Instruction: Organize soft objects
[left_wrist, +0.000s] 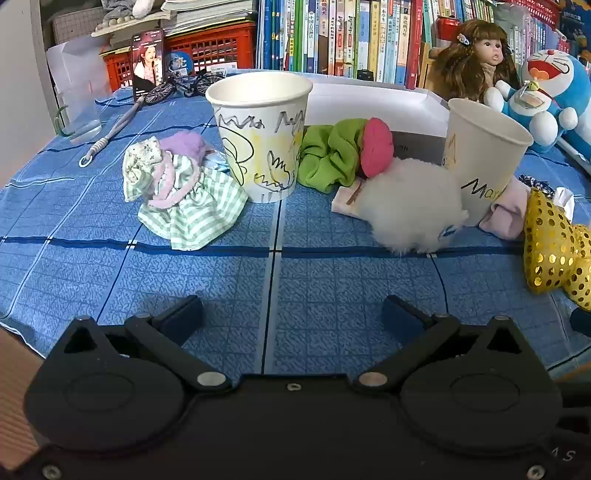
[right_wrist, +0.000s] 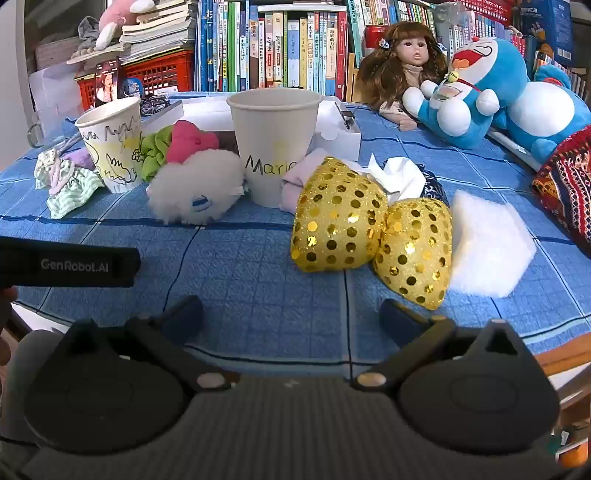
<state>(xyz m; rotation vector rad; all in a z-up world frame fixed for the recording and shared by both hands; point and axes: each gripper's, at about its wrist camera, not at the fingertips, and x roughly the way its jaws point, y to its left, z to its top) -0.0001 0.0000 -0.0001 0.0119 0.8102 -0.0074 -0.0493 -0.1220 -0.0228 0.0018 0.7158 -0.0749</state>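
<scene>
Two paper cups standing upright as bins | soft objects lying scattered around them (unsorted) | left claw and right claw hovering released, empty.

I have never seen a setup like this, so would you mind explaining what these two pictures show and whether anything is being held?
There is no robot arm here: a person holds a two-finger gripper in each hand, and each carries a wide-angle camera that looks along its fingers. One picture comes from the left gripper, the other from the right gripper; the black parts at the bottom are the grippers themselves. Both are open and hold nothing. On the blue tablecloth stand a scribbled paper cup and a second cup with writing on it. Around them lie soft things: a green striped cloth, a green scrunchie, a white fluffy ball and a gold sequin bow. A doll and a blue plush toy sit behind, before a row of books.
</scene>
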